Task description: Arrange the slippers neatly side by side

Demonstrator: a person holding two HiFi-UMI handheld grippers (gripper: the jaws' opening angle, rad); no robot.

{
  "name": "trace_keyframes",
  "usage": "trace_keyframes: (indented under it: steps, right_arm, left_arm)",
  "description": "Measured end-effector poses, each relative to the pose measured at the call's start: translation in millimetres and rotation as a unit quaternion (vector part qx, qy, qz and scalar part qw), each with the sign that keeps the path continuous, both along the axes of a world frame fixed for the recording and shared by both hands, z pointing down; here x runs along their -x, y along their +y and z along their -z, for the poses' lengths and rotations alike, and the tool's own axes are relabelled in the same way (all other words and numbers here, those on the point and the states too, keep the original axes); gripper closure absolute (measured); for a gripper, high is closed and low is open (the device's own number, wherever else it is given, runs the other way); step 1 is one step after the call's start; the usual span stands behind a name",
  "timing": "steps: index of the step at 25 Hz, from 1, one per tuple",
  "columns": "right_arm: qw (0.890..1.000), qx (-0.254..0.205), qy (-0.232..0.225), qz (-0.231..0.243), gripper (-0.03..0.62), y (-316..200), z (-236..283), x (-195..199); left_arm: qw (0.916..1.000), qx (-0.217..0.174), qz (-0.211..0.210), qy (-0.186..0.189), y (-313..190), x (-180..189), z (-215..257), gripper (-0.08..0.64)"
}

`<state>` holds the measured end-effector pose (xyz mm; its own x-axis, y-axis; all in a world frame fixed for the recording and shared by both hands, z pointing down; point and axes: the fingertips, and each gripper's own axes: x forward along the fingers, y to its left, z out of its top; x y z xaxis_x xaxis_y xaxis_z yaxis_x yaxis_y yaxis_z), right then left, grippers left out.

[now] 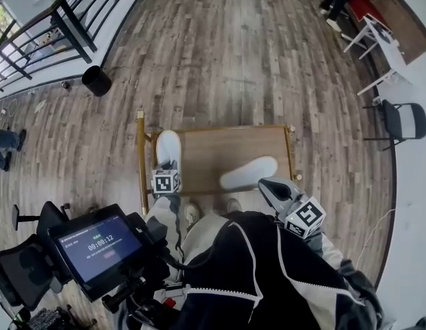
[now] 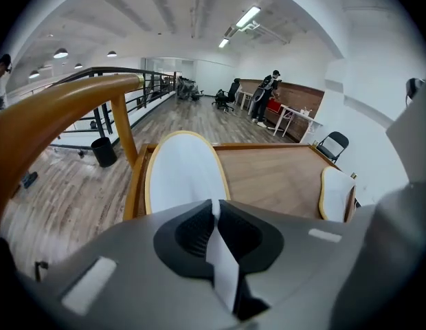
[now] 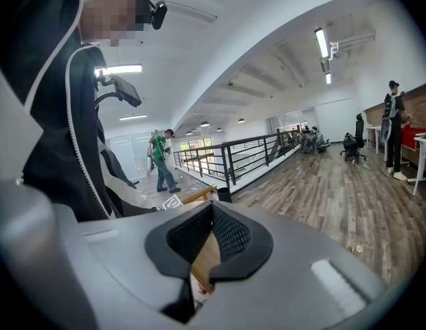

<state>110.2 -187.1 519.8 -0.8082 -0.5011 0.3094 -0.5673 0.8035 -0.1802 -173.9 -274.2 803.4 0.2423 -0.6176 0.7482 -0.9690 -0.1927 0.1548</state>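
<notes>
Two white slippers lie on a low wooden table (image 1: 220,146) with gold rails. The left slipper (image 1: 168,148) points away from me along the table's left side, and its white sole (image 2: 182,170) fills the left gripper view. My left gripper (image 1: 166,166) (image 2: 214,215) is shut on a thin white edge at the near end of this slipper. The right slipper (image 1: 249,172) (image 2: 334,192) lies slanted near the table's front right. My right gripper (image 1: 270,186) (image 3: 211,234) hovers just right of that slipper, shut with nothing in it and aimed leftwards across my body.
A gold rail (image 2: 62,108) runs along the table's left edge. On the wooden floor stand a black bin (image 1: 96,80) at far left and a folding chair (image 1: 404,121) and a white table (image 1: 379,31) at the right. A tablet screen (image 1: 96,243) hangs near my left side.
</notes>
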Motion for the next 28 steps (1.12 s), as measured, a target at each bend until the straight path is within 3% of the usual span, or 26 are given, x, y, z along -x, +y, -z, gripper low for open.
trace_keyframes:
  steps: [7, 9, 17, 20, 22, 25, 28]
  right_arm:
    - [1.0, 0.007, 0.003, -0.004, 0.588, -1.6, -2.6, -4.0]
    - [1.0, 0.01, 0.003, -0.003, 0.588, -6.6, -6.9, -4.0]
    - [1.0, 0.014, -0.001, 0.01, 0.588, -11.2, -11.5, 0.9]
    - [1.0, 0.021, -0.004, 0.017, 0.588, -13.1, -16.1, 5.2]
    - [0.999, 0.024, -0.008, 0.025, 0.588, -7.8, -14.1, 15.8]
    - [0.999, 0.024, -0.014, 0.04, 0.588, 0.8, -4.6, 36.7]
    - [0.998, 0.02, -0.019, 0.056, 0.588, -10.9, -7.7, 48.9]
  left_arm:
    - [0.9999, 0.008, -0.01, 0.001, -7.7, -3.2, -7.6, 0.514]
    - [0.9999, 0.013, -0.005, 0.005, -11.4, -3.5, -13.5, 0.375]
    - [0.9996, -0.005, 0.026, -0.004, -19.4, 7.3, 0.9, 0.335]
    - [0.9983, -0.045, 0.033, 0.014, -28.3, 5.9, 28.4, 0.337]
    - [0.9943, -0.088, 0.032, 0.05, -28.8, -0.4, 63.0, 0.342]
    - [0.9806, -0.162, 0.016, 0.109, -20.2, -16.3, 133.8, 0.353]
    - [0.9634, -0.231, -0.026, 0.134, -17.8, -44.7, 195.2, 0.368]
